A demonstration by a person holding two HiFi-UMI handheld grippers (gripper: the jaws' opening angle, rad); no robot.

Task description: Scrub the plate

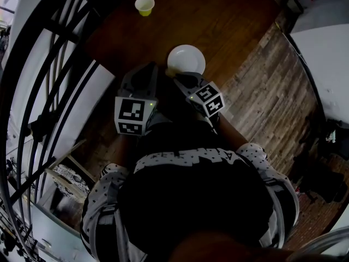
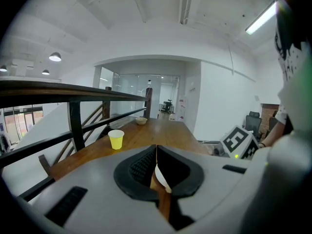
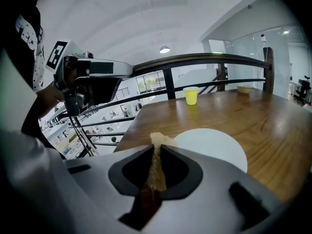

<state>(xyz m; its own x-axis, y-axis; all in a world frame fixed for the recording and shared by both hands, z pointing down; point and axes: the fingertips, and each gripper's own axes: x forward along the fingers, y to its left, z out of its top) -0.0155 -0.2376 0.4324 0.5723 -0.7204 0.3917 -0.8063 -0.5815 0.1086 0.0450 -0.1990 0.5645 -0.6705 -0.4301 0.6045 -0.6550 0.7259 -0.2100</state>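
Grippers are both clamped closed here. The right gripper [image 3: 157,149] is pinching a thin tan fibrous scrub pad [image 3: 157,172] edge-on. The pad's tip pokes out past the jaws, right at the near-left rim of the round white plate [image 3: 214,147]; can't tell if it's actually touching. The left gripper [image 2: 156,149] has its jaws pressed together on nothing, and it's held up off the dark brown wooden table [image 1: 218,21], just left of the plate. The plate lies flat near the table's near edge, directly ahead of the 2 grippers. 1 small yellow cup [image 2: 116,139] stands further up the table, well apart from the plate, on the side by the black metal railing [image 2: 73,126].
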